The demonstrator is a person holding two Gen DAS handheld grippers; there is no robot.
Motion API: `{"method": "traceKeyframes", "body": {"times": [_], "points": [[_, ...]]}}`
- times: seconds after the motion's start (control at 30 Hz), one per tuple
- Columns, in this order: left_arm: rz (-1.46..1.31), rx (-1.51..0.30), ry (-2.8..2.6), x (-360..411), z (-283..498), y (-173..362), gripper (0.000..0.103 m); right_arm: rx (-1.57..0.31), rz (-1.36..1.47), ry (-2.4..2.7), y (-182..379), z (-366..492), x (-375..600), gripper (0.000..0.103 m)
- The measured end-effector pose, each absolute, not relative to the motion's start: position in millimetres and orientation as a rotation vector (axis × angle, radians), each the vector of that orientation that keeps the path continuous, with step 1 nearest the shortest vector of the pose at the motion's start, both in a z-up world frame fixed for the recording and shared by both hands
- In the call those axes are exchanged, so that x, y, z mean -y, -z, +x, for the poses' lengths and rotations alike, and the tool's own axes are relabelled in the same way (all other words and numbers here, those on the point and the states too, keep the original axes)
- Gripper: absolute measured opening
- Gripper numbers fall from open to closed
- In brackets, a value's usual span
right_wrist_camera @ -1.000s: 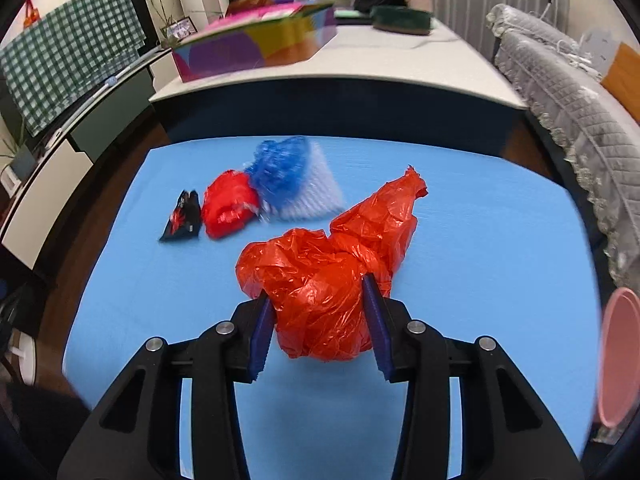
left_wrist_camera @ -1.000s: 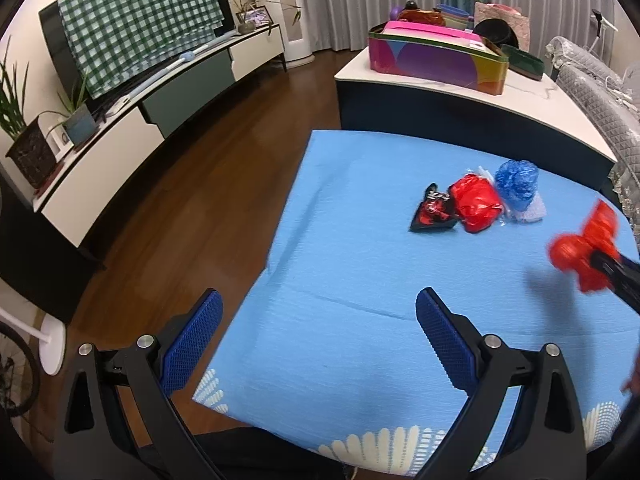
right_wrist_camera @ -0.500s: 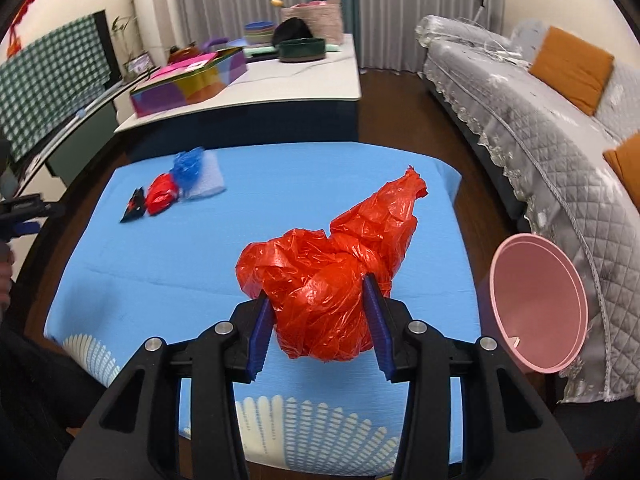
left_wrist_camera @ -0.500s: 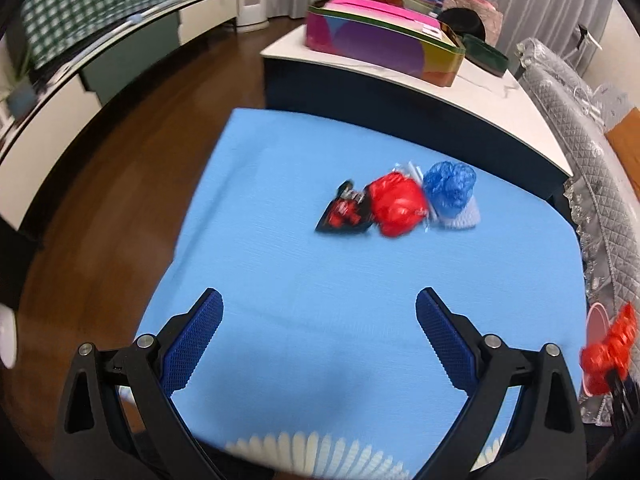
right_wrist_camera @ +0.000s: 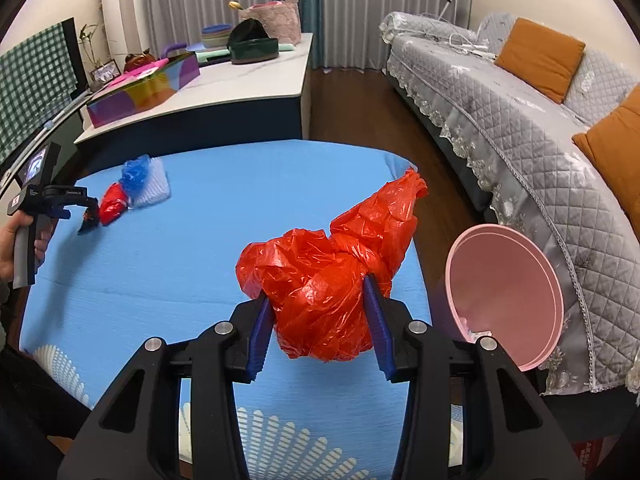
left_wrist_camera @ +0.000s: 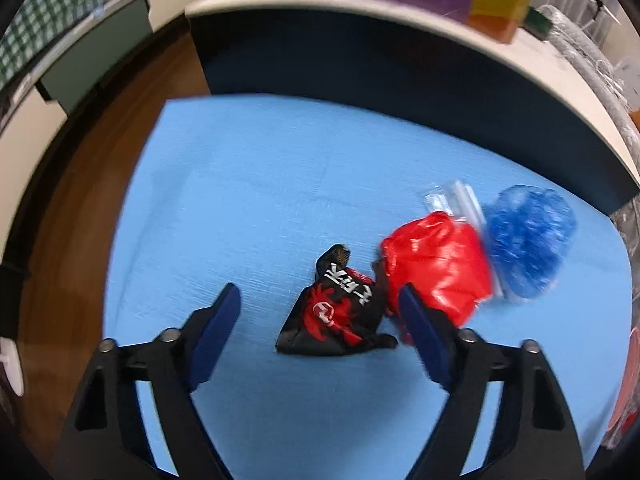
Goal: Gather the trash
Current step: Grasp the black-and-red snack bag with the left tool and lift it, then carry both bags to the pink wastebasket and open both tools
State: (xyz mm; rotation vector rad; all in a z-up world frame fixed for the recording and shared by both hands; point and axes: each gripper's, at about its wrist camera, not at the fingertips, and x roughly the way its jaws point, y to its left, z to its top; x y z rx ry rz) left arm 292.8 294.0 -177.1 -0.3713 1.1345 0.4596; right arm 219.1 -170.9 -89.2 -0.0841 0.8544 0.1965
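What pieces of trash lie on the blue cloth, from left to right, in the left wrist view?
Black wrapper → red bag → blue bag. The open left gripper straddles the black wrapper.

left hand-held gripper (left_wrist_camera: 320,320) closer to black wrapper (left_wrist_camera: 336,316)

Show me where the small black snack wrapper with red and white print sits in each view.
Left wrist view: the small black snack wrapper with red and white print lies low in the middle, on the blue tablecloth, between the open left tool's fingers.
Right wrist view: far left, mostly hidden by the left tool.
Shared landmark: the crumpled shiny red bag touching it.
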Motion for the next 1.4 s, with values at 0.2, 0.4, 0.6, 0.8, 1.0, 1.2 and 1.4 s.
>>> {"method": "traceKeyframes", "body": {"times": [0.2, 0.4, 0.6, 0.8, 1.0, 1.2, 1.4], "points": [[-0.371, -1.166, -0.450, -294.0, 299.3, 192.6, 0.055, -0.855, -0.079, -0.217, 89.8, 223.0, 164.7, 0.044], [-0.313, -1.115, -0.509, -281.6, 286.9, 180.5, 0.039, -0.837, -0.109, -0.233, 87.6, 218.8, 156.7, 0.044], [-0.181, -0.994, -0.465, -229.5, 238.0, 116.2, 0.039, -0.822, -0.085, -0.265, 80.0, 214.5, 152.8, 0.044], [-0.141, -0.872, -0.345, -169.1, 176.8, 57.8, 0.039, -0.772, -0.092, -0.317, 67.3, 201.9, 137.4, 0.044], [-0.150, -0.860, -0.262, -129.7, 105.2, 43.6, 0.039, -0.755, -0.084, -0.350, 45.1, 171.8, 130.6, 0.044], [-0.173, -0.875, -0.171, -91.1, 56.0, 40.8, 0.039, -0.748, -0.073, -0.413, 29.4, 123.9, 129.0, 0.044], [-0.150, -0.955, -0.056, -45.7, 31.0, 60.0, 0.039, -0.801, -0.080, -0.431, 41.7, 84.2, 132.8, 0.044]]}}
